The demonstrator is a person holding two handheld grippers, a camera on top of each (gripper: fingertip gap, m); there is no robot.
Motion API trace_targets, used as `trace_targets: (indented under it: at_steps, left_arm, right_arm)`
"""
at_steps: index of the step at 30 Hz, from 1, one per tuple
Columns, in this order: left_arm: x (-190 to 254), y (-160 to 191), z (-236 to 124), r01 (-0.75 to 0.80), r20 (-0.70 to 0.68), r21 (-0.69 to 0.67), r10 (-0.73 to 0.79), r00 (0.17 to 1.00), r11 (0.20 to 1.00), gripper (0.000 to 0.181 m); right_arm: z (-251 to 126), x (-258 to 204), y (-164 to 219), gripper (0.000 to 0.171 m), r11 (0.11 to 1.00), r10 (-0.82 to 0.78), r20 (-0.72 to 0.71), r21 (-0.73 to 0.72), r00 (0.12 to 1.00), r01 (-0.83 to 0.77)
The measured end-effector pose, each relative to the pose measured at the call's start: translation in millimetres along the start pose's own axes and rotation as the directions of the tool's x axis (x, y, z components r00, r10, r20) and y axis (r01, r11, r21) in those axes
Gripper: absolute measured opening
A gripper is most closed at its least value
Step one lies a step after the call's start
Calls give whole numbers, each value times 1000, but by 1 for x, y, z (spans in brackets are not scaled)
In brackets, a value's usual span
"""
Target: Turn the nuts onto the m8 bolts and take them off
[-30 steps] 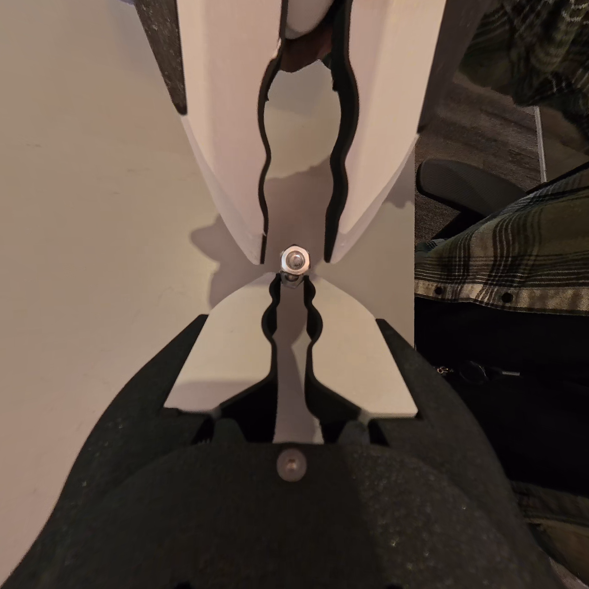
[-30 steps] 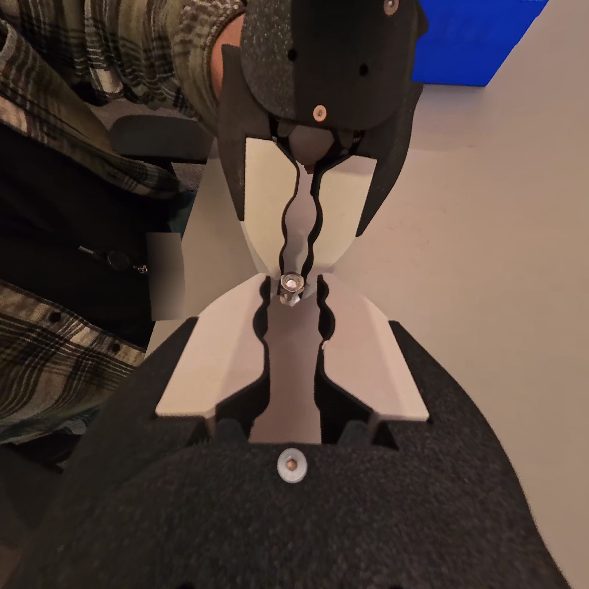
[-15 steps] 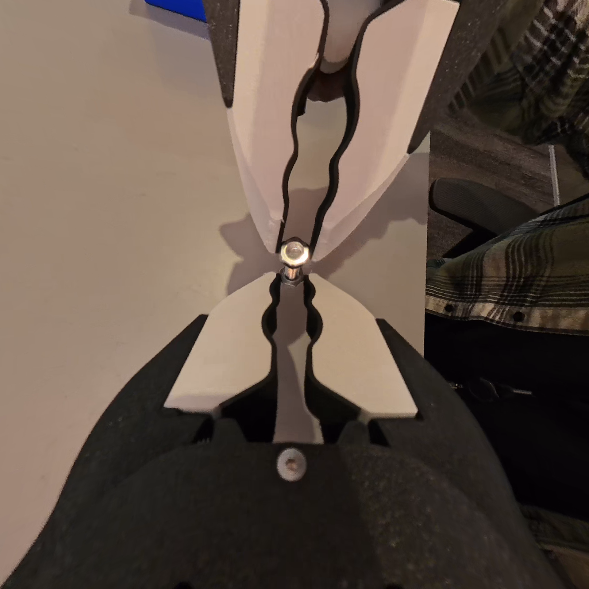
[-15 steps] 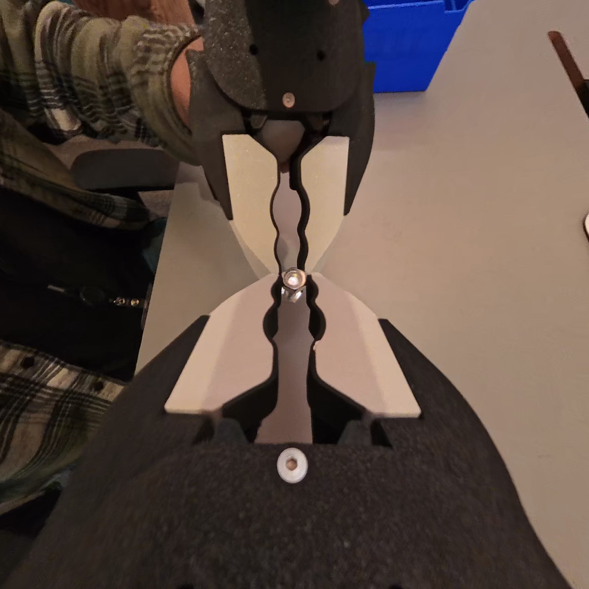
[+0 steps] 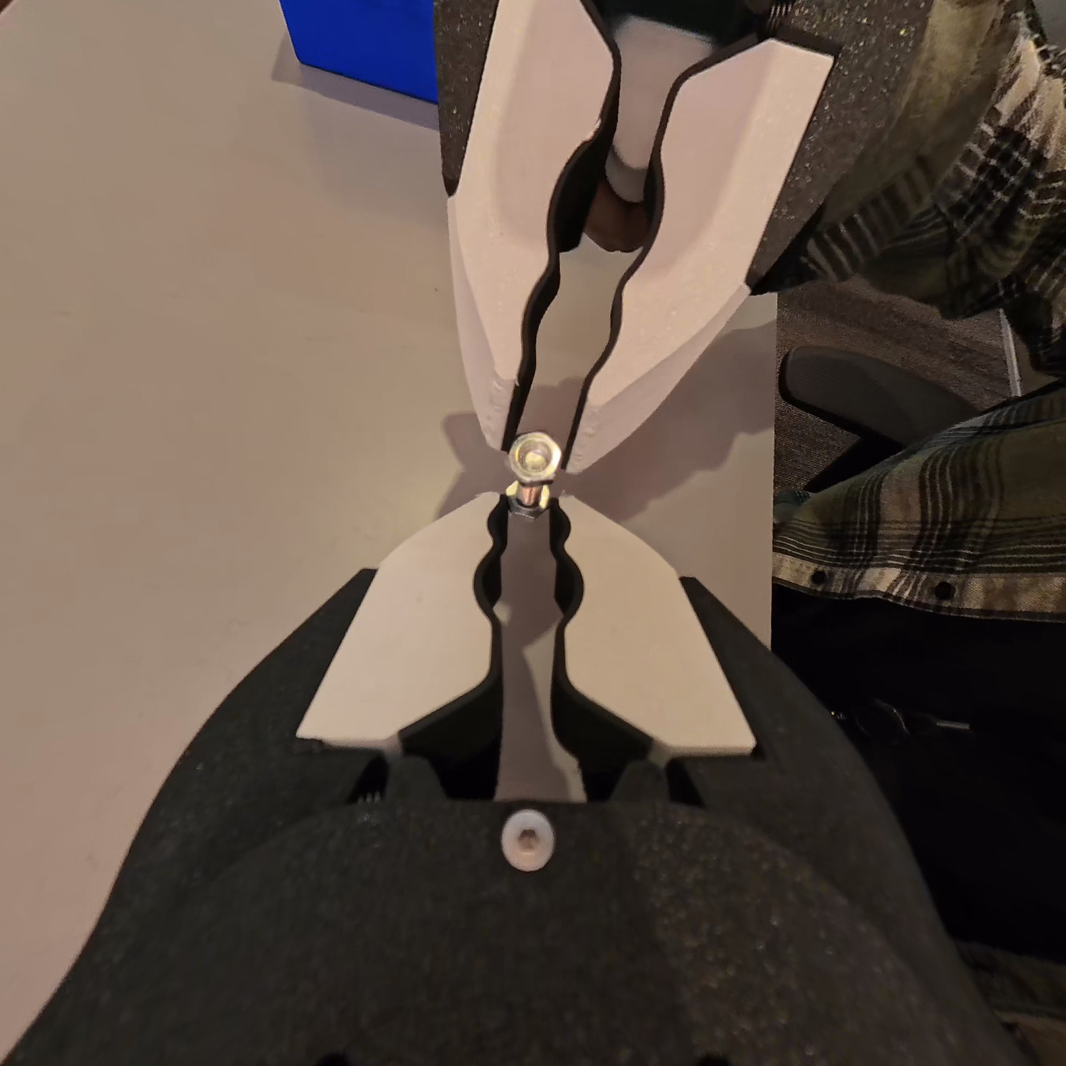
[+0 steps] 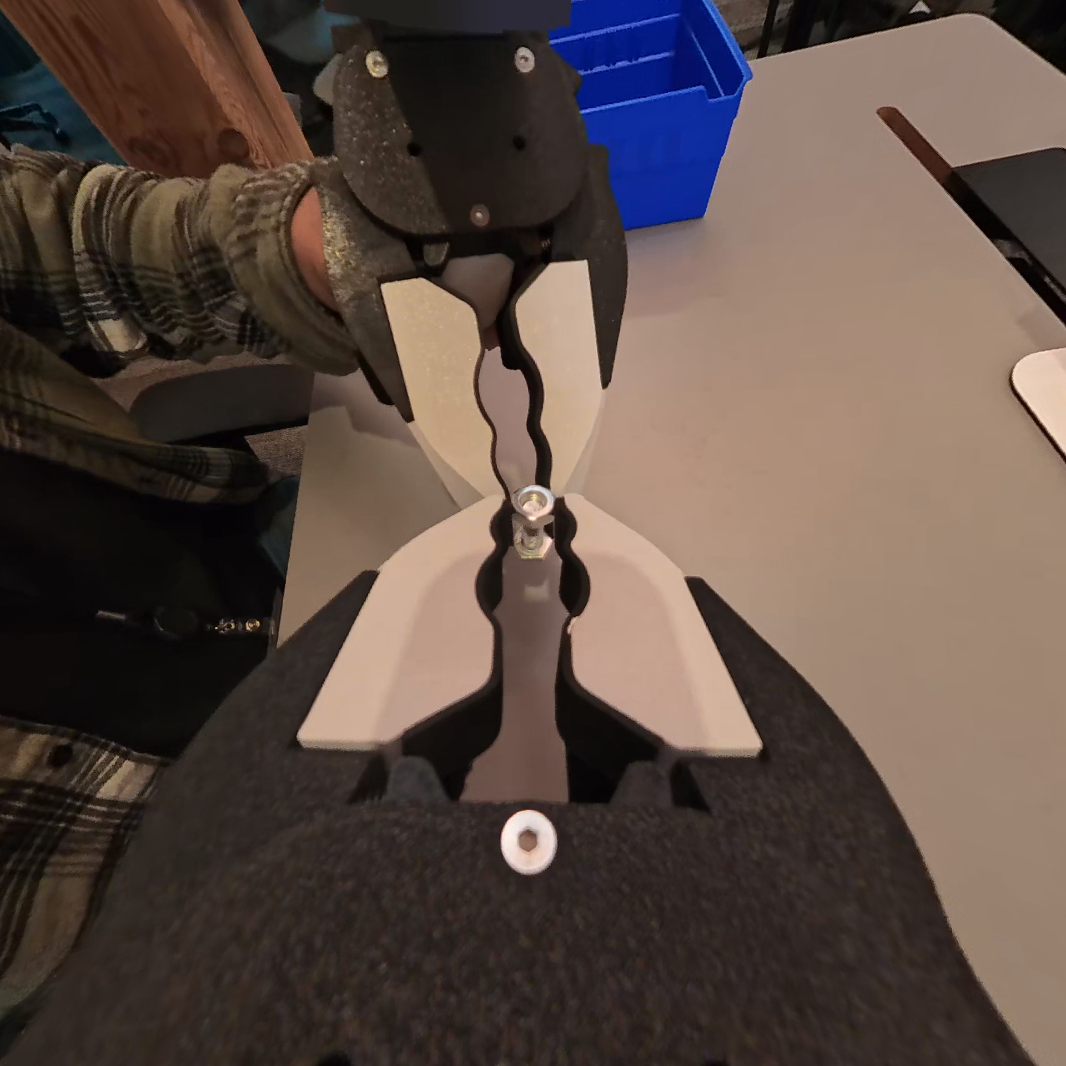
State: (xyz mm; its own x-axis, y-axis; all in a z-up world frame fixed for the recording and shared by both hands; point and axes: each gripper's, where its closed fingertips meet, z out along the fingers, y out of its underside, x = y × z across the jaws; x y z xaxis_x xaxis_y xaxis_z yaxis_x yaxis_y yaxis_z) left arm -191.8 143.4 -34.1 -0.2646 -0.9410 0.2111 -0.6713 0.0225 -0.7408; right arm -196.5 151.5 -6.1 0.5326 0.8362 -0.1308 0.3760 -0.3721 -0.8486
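Right gripper [image 6: 533,510], jaws clenched on the nut [image 6: 533,551], has twisted against the left gripper [image 5: 528,505], clamped on the bolt [image 5: 528,495] between both tips, baring more thread, so the nut is likely coming off.

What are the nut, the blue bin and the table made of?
Nut: looks like shiny silver metal, since it glints in the light. Blue bin: probably smooth moulded plastic, one even bright colour with thin walls. Table: smooth, matte, pale grey top, maybe laminate; hard to tell.
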Motion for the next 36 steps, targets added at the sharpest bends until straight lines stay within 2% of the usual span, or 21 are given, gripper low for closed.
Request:
trace_targets:
  at_steps: [9,16,31,36]
  left_arm:
    - [4,2,1,-15,-13,-23,15,1000,1000,13]
    - [1,4,0,-10,-4,-23,10,1000,1000,13]
    - [-18,30,-14,40,27,-11,-39,999,999,13]
    - [-25,37,-12,54,29,1,-54,998,999,13]
  right_arm:
    - [-6,-1,-1,30,992,-115,49,-41,992,117]
    - [-10,10,-1,24,998,-62,104,-9,993,63]
    - [-46,78,83,24,992,117,-63,-31,991,-119]
    - [-45,98,105,25,987,152,-85,-45,985,-156]
